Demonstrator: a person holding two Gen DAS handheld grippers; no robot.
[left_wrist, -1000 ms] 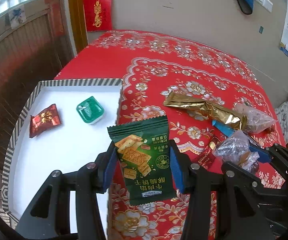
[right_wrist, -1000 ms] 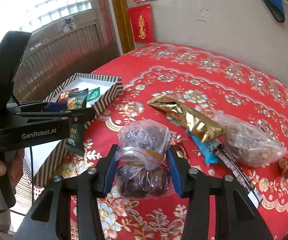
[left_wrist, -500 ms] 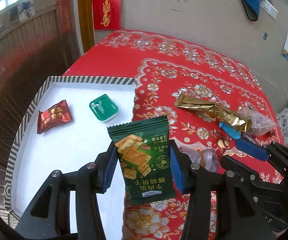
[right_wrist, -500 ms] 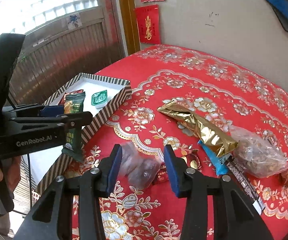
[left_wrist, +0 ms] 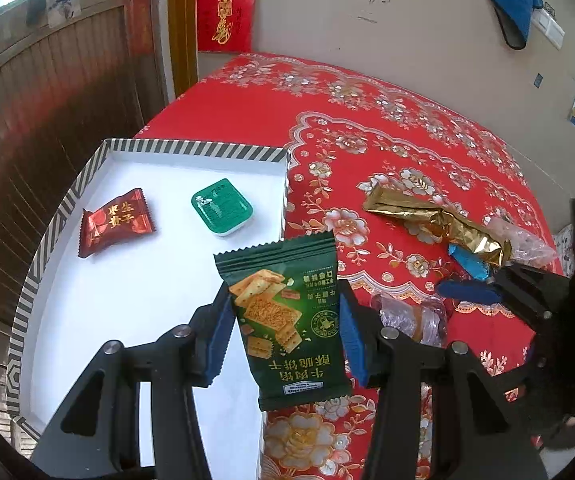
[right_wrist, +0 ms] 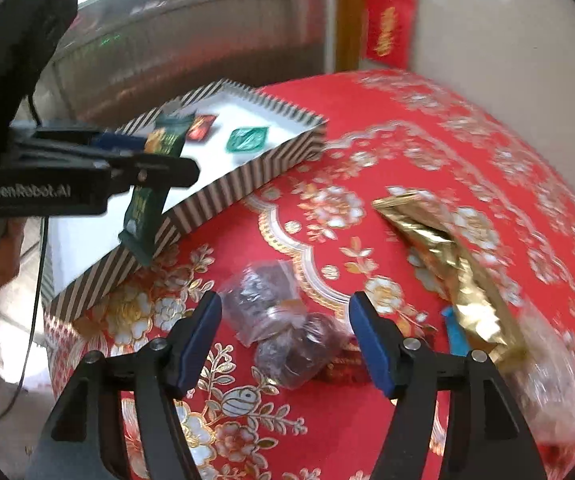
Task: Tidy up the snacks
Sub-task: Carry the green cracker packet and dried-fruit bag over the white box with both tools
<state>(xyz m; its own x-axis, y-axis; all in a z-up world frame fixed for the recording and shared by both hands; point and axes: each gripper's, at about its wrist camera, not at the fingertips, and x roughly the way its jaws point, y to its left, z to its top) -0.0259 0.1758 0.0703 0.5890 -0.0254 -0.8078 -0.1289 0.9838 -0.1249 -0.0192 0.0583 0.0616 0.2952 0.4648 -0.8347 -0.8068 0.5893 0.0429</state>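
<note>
My left gripper (left_wrist: 285,334) is shut on a green cracker packet (left_wrist: 287,316) and holds it above the right edge of the striped white box (left_wrist: 191,148). The box holds a red candy packet (left_wrist: 115,226) and a green jelly cup (left_wrist: 222,207). From the right wrist view the left gripper (right_wrist: 143,168) and packet (right_wrist: 149,196) hang over the box's near wall (right_wrist: 223,200). My right gripper (right_wrist: 285,340) is open and empty above a clear bag of dark snacks (right_wrist: 283,328) lying on the red cloth.
A gold foil wrapper (left_wrist: 435,220) (right_wrist: 443,264), a blue packet (left_wrist: 467,262) and another clear bag (left_wrist: 523,242) lie on the red floral tablecloth to the right. A small red packet (right_wrist: 343,368) lies under the clear bag. A wall stands behind the table.
My right gripper let go of the clear bag, which now lies on the cloth, and its jaws opened wide. My left gripper moved left over the box with the green packet.
</note>
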